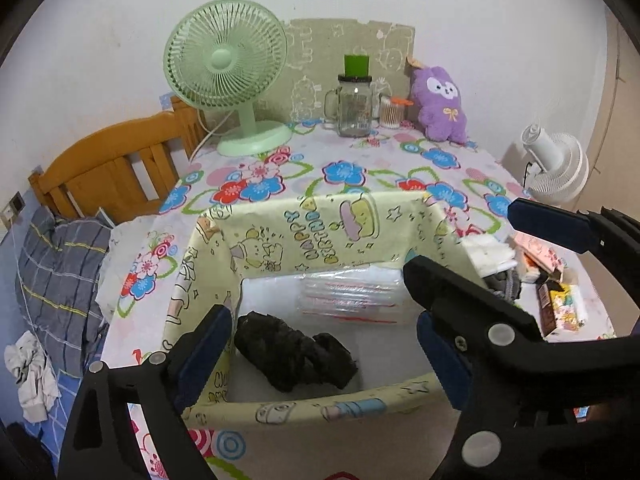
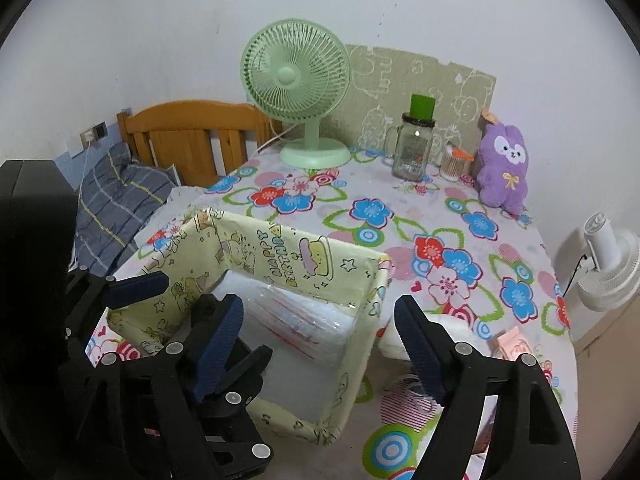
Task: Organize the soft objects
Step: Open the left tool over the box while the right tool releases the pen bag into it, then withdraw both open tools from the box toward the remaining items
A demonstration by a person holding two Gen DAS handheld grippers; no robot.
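Note:
A yellow cartoon-print fabric box (image 1: 304, 220) (image 2: 360, 308) stands on the flowered table. Inside it lie a black soft bundle (image 1: 294, 354) and a clear plastic-wrapped white pack (image 1: 352, 296) (image 2: 304, 324). My left gripper (image 1: 320, 344) is open and empty, its fingers spread just above the box's near rim over the black bundle. My right gripper (image 2: 320, 340) is open and empty above the box's right wall; a white soft pack (image 2: 448, 328) lies beyond its right finger. The left gripper also shows in the right wrist view (image 2: 176, 312). A purple plush toy (image 1: 440, 104) (image 2: 504, 168) sits at the table's back.
A green desk fan (image 1: 228, 80) (image 2: 298, 84), a glass jar mug (image 1: 354, 106) (image 2: 412, 156) and a cotton-swab tub (image 1: 390, 112) stand at the back. White, grey and pink small items (image 1: 532, 272) pile right of the box. A white fan (image 1: 556, 168) and a bed (image 1: 60, 276) flank the table.

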